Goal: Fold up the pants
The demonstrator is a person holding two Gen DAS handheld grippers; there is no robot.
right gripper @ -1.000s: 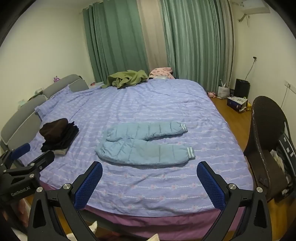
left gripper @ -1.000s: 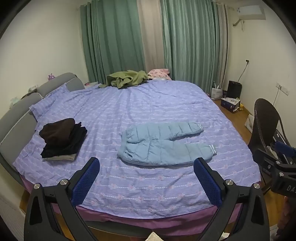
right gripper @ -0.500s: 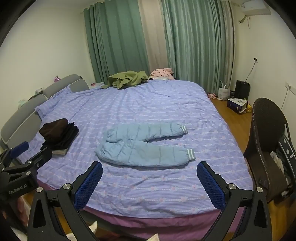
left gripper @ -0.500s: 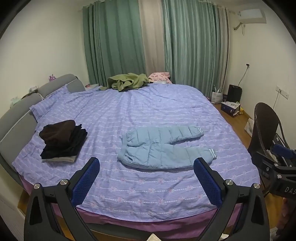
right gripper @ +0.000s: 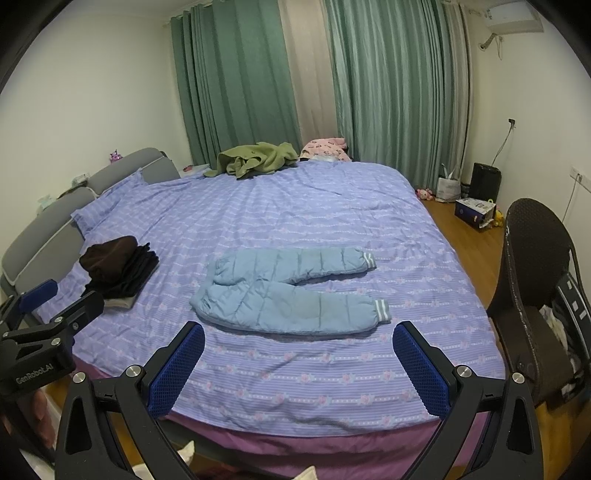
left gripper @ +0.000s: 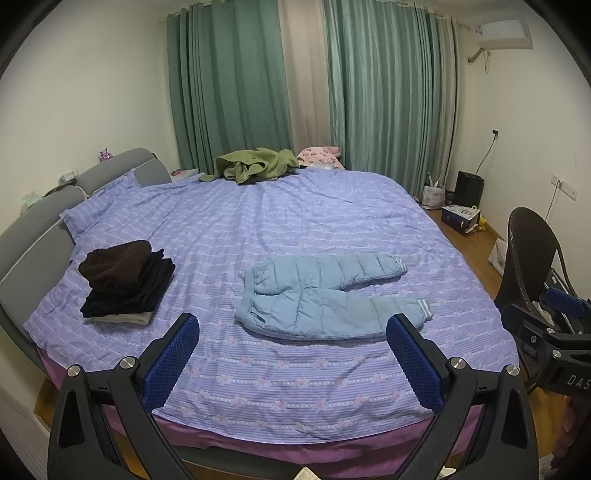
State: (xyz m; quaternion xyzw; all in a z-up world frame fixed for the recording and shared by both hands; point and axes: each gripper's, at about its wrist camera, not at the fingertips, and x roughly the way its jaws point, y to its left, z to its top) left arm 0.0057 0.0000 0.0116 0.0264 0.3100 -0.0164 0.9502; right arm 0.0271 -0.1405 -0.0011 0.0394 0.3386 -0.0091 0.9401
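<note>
Left gripper (left gripper: 291, 354): jaws spread wide, nothing between the blue pads, hanging off the near edge of the bed (left gripper: 295, 413). Right gripper (right gripper: 297, 360): same, jaws wide apart, holding nothing, also off the near edge.

Each cam catches the other unit: left view has the right gripper at its right border in front of the chair (left gripper: 528, 254); right view has the left gripper at its lower left border, "GenRobot.AI" label readable.

Light blue padded pants (left gripper: 321, 299) lie flat on the purple striped cover, near the near edge, roughly mid-width. Waistband toward the headboard side, legs splayed in a V toward the foot side, grey-striped cuffs. Untouched by either gripper.

Stack of dark folded clothes (left gripper: 125, 284) near the near headboard-side corner, well apart from the pants.

Far edge: crumpled green garment (left gripper: 255, 166), pink item (left gripper: 319, 155) just beside it. Green curtains (left gripper: 229, 81) behind.

Right view only: chair seat with stuff on it, pink toy (right gripper: 424, 192) on the floor by the white bag. Left view only: more of the AC unit (left gripper: 504, 34), whole lower edge in frame.
</note>
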